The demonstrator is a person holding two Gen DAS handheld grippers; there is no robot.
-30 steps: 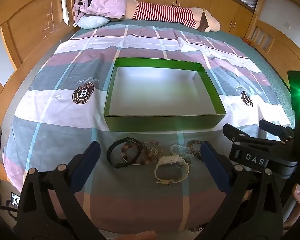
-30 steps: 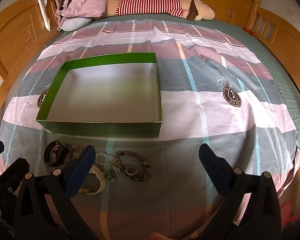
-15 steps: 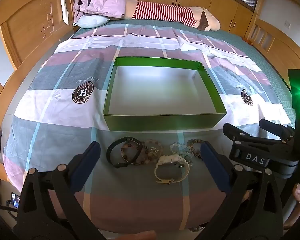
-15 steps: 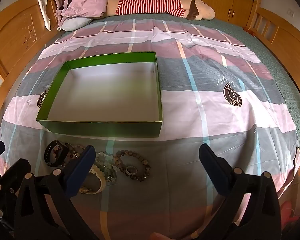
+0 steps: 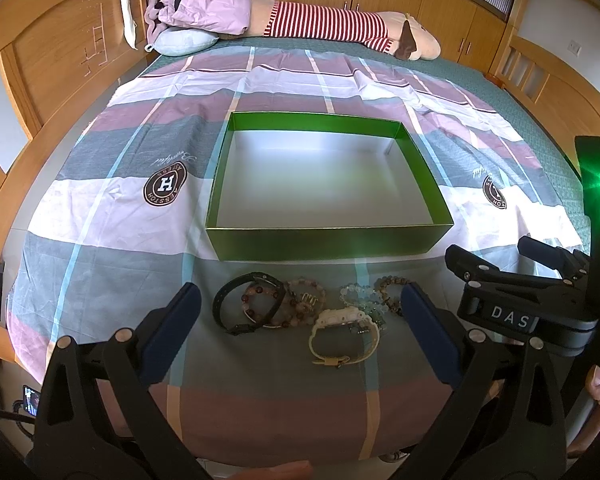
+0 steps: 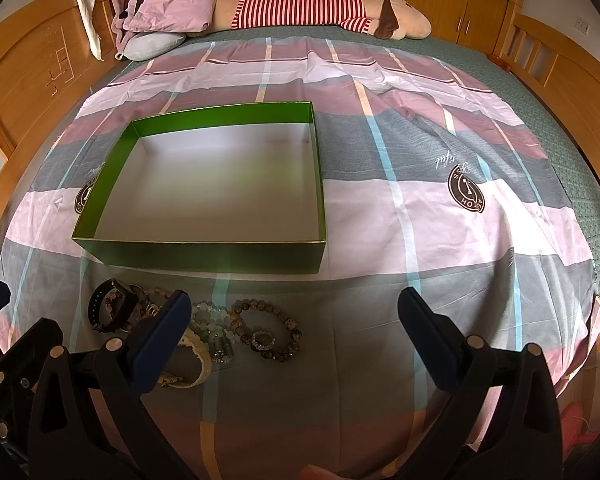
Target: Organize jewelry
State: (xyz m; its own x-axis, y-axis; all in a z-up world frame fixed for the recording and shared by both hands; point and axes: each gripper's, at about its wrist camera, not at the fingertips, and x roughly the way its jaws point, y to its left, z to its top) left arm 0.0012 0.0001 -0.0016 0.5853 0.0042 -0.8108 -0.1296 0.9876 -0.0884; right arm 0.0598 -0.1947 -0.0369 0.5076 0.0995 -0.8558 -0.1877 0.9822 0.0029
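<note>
Left wrist view: jewelry cluster (image 5: 308, 312), including a black watch (image 5: 244, 304) and cream watch (image 5: 342, 336), lies on the bedspread (image 5: 100, 216) just before the empty green box (image 5: 328, 236). Left gripper (image 5: 300, 336) and right gripper (image 6: 296, 340) hover with jaws spread, holding nothing. Best practice: pinch one outlying band, avoiding neighbours.
</note>
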